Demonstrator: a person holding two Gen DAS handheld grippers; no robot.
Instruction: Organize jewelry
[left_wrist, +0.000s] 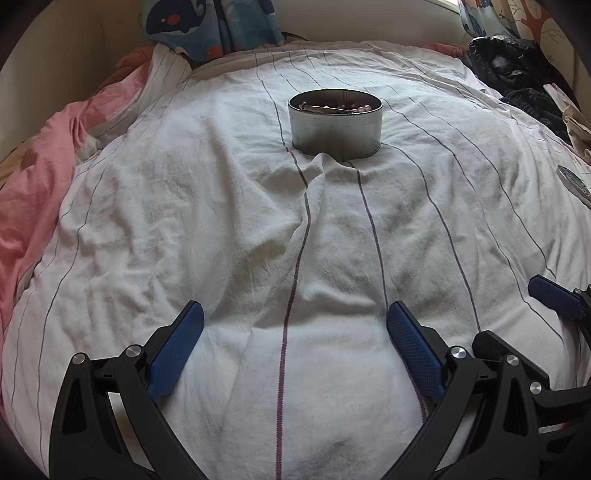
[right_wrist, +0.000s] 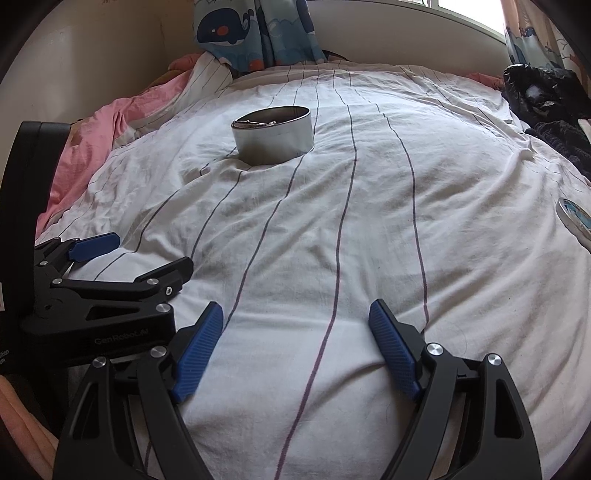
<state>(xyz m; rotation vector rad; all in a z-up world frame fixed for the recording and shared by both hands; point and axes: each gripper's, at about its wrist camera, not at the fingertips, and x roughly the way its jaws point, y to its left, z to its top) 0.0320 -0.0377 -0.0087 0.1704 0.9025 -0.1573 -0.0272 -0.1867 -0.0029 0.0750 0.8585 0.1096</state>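
Round metal tin holding jewelry, upright on the striped bed sheet, well ahead of both fingers. Left gripper spread wide, nothing between. Right gripper likewise parted and empty. "GenRobot" partly legible on left gripper's body.

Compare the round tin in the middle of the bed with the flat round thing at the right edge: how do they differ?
The tin stands upright with tall plain metal walls and an open top, beads and a metal piece inside; the flat round thing is a shallow disc with a blue printed face, nothing seen in it. The tin sits mid-bed; the disc lies near the right edge, partly out of frame. Both are round, rest on the striped sheet, and neither is held.
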